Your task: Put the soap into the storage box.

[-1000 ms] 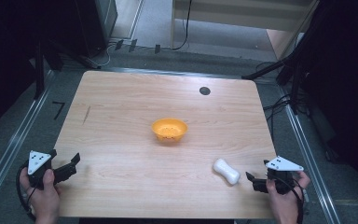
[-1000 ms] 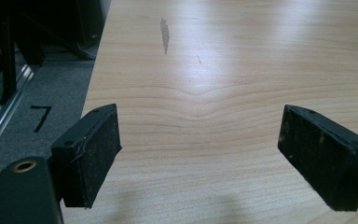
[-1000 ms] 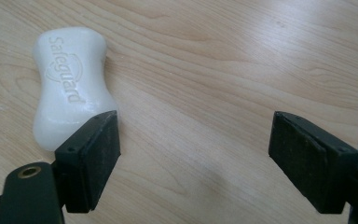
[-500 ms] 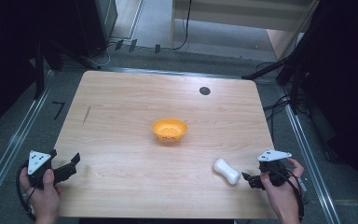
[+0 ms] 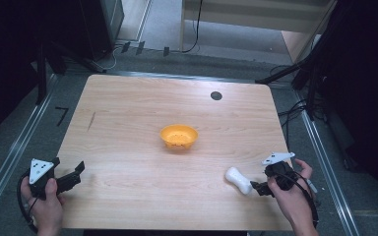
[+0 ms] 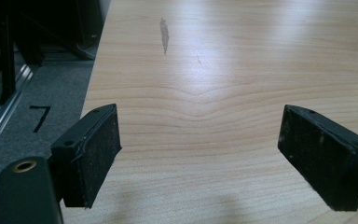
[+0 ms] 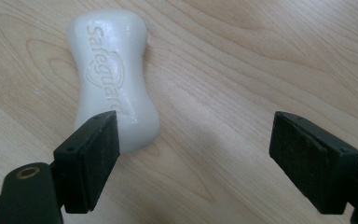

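Though close to the right gripper (image 5: 257, 189), not held by it: white soap bar (image 5: 238, 180), flat on the wooden table (image 5: 128, 113), near the right side and toward the person's edge. Looks thin in the middle and fat at both ends. Seen up close in the right gripper view as the same soap bar (image 7: 114, 74), with the word "safeguard" pressed into its top. Right gripper (image 7: 193, 163) there with jaws spread wide, bare wood in the gap between them. Near end of the soap right by the left-hand jaw in that view, partly hidden behind it; cannot tell if touching. Held low over the table by the right hand (image 5: 290, 196), with the grey plate on top. Far over at the near left corner, left gripper (image 5: 76, 176) in the left hand (image 5: 47, 206), well apart from the soap. Left gripper (image 6: 200, 158) also wide open, holding nothing, just wood under it. Ahead of it, a dark streak (image 6: 164, 35) on the wood, also seen from the high view (image 5: 92, 120). Near the middle of the table, an orange bowl (image 5: 178, 136), upright, apart from the soap. Farther back, a small black round spot (image 5: 216, 96).
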{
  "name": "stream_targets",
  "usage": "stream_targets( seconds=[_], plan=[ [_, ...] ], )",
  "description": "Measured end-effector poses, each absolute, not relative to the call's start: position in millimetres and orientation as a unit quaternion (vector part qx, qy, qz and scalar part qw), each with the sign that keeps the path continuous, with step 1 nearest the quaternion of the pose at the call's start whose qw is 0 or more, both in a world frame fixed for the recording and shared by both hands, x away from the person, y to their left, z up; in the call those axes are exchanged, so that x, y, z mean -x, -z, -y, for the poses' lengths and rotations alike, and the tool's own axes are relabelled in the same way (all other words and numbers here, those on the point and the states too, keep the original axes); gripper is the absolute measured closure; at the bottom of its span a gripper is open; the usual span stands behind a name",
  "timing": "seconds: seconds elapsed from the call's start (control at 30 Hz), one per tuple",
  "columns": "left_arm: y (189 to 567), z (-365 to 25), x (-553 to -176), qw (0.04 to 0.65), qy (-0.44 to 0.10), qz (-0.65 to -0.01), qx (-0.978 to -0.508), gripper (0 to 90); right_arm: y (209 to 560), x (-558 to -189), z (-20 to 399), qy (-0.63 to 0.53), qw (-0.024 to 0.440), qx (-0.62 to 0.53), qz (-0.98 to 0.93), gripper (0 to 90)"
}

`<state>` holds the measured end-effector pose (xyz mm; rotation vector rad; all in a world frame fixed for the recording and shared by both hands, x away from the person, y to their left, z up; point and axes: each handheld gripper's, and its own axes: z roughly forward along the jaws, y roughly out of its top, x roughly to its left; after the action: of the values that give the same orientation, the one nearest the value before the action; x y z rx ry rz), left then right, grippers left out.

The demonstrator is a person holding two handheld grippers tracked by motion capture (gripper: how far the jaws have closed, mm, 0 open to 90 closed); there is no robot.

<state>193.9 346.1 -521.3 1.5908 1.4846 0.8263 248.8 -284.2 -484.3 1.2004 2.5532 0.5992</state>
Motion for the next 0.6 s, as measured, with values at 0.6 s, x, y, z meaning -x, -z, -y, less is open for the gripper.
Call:
stream_targets(
  seconds=[0.6],
  plan=[
    [521.4, -346.1, -194.0, 0.396, -0.326, -0.586, -0.628, 13.3, 478.5, -257.8, 256.1, -0.173, 0.103, -0.403, -0.893, 16.9]
  ],
)
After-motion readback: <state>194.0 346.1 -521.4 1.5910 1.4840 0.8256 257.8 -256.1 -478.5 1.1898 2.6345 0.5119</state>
